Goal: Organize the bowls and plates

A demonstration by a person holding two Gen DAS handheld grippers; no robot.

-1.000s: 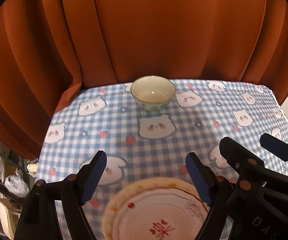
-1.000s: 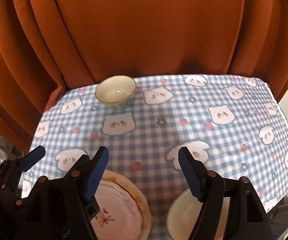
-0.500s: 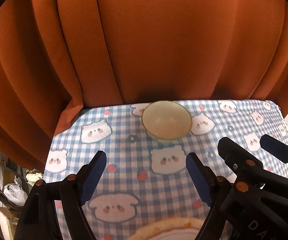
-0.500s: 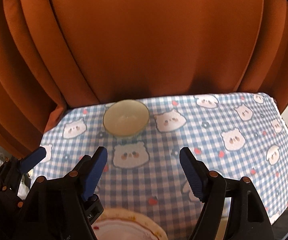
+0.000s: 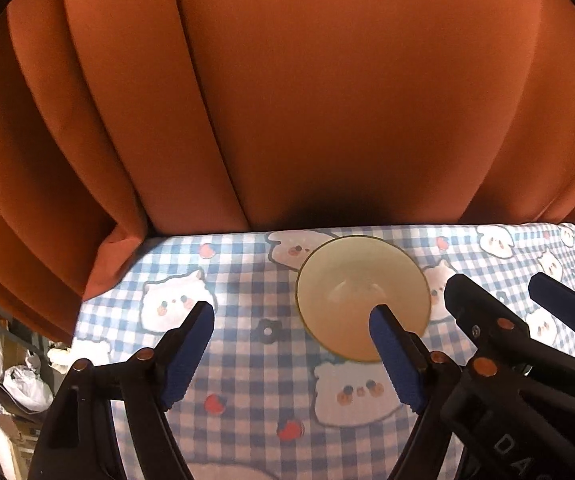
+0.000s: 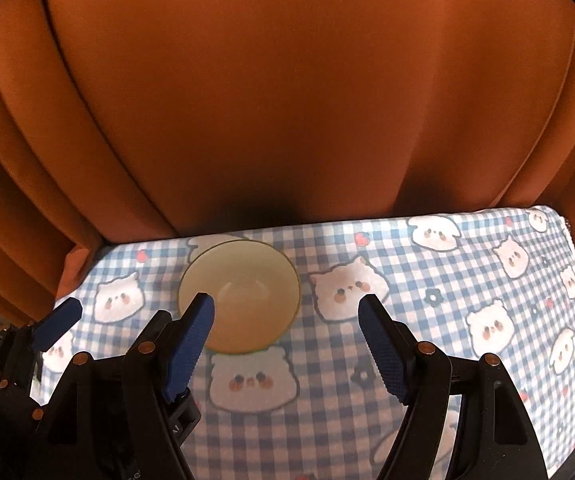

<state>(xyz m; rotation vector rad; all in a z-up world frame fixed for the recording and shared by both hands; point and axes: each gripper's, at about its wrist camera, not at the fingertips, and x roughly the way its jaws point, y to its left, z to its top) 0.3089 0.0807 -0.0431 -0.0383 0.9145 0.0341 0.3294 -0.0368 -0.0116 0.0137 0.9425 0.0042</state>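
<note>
Both open, empty hand-held grippers, left (image 5: 291, 348) and right (image 6: 285, 338), have advanced toward the cream ceramic bowl (image 5: 361, 296); reaching step, next straddle its rim and close.

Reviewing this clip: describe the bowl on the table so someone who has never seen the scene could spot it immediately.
Find the rust-orange curtain behind the table, then the blue-and-white checked tablecloth with cartoon animal faces. Near the cloth's far edge sits the bowl, cream and empty. It is the only dish in view, round and plain against the pattern.

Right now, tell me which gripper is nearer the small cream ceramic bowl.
Too close to call. The small cream ceramic bowl lies between them: left gripper sits to its left, right gripper to its right, both open.
</note>
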